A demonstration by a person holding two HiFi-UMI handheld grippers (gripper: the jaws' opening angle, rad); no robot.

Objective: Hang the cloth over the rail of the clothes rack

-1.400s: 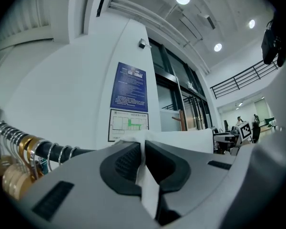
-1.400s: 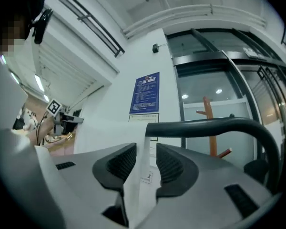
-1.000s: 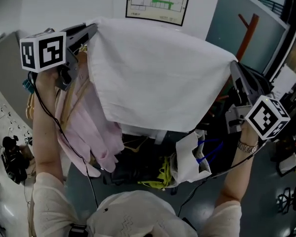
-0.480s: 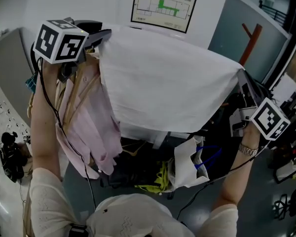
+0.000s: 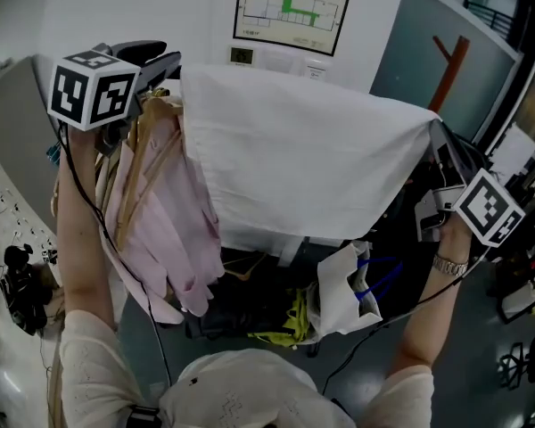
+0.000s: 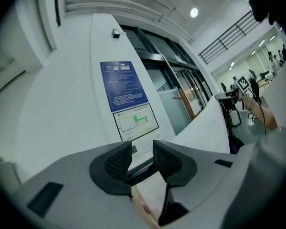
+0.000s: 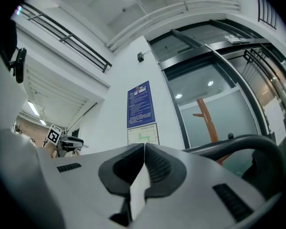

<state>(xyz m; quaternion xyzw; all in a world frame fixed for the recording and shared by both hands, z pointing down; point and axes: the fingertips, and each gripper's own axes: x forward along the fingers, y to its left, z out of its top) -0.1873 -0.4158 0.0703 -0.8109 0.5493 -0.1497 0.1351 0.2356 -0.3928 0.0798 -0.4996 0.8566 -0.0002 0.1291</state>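
Observation:
A white cloth [image 5: 303, 159] hangs spread wide across the top of the clothes rack, and the rail under it is hidden. My left gripper [image 5: 171, 61] is at the cloth's upper left corner. Its jaws are opening, with a gap between the pads [image 6: 168, 157], and the cloth [image 6: 205, 128] lies beside and below them, not pinched. My right gripper [image 5: 432, 130] holds the cloth's right corner high. In the right gripper view its jaws [image 7: 144, 151] are shut on a thin white fold of the cloth [image 7: 137, 187].
Pink garments on wooden hangers [image 5: 160, 203] hang just left of the cloth, under my left gripper. A white bag with blue handles [image 5: 343, 283] and dark clutter [image 5: 250, 306] lie below. A wall poster [image 5: 290, 7] and a wooden coat stand [image 5: 450, 61] are behind.
The left gripper's jaws have let go of the cloth's left corner and pulled a little to the left. The cloth has settled lower. The right gripper keeps its hold.

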